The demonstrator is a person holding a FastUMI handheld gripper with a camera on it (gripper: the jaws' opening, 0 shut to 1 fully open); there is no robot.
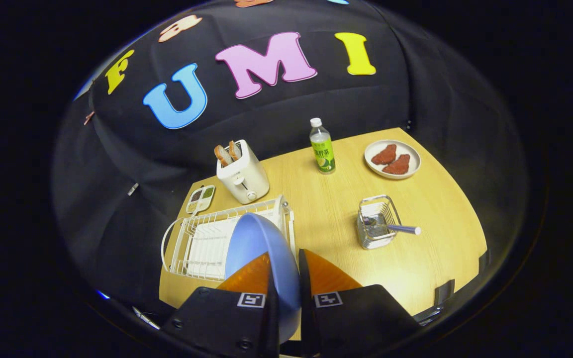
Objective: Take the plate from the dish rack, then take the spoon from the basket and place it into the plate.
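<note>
the blue plate (pixel 259 248) stands on edge at the lower middle of the frame, pinched between the two orange fingers (pixel 251 276) of the gripper (pixel 285 278), which are narrow and press on its rim from both sides. just behind it, lower left, is the white dish rack (pixel 202 243). to the right, mid-frame, the wire basket (pixel 377 221) sits on the wooden worktop (pixel 416 258) with the spoon (pixel 401 228) in it, handle poking out right. beyond are a toaster (pixel 242 174) with bread, a small tray (pixel 200 198), a green bottle (pixel 322 146), and a plate of meat (pixel 392 159) at upper right.
</note>
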